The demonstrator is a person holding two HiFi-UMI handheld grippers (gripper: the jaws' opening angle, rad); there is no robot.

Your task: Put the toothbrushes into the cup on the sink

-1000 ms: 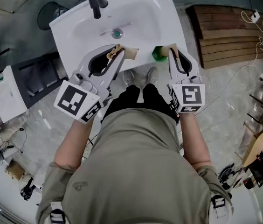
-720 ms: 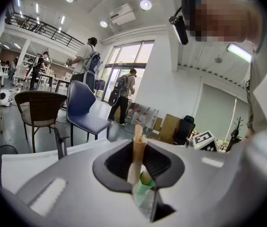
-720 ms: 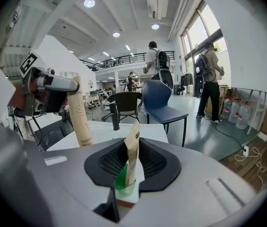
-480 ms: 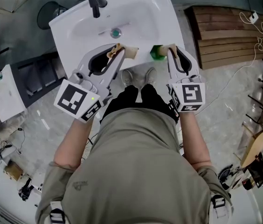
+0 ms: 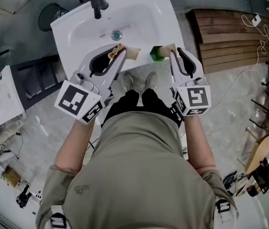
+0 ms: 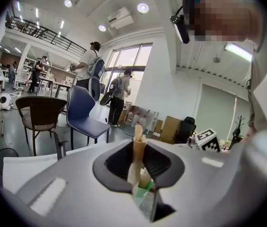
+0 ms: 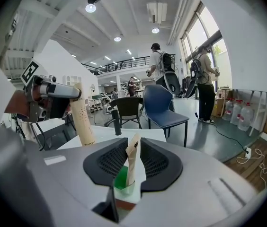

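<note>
White sink (image 5: 139, 13) lies below in the head view; over its near rim the left gripper (image 5: 118, 51) pinches the left toothbrush (image 5: 130, 54), and the right gripper (image 5: 171, 49) pinches the right toothbrush (image 5: 156, 54), both paper-wrapped. Left gripper view: jaws clamped on its upright pack. Right gripper view: jaws likewise clamped.

Sink (image 5: 144, 13), white: one, with one tap (image 5: 96, 1) and one drain (image 5: 116, 34). Grippers: two, the left gripper (image 5: 118, 52) and the right gripper (image 5: 171, 51). Toothbrushes, paper-sleeved: two, the left toothbrush (image 6: 137, 148) and the right toothbrush (image 7: 131, 160). Shoes (image 5: 128, 81), near the sink's front: two. Wooden pallet (image 5: 230, 32), far right: one. Chairs beyond: one blue chair (image 7: 164, 117), one brown chair (image 6: 40, 115).
</note>
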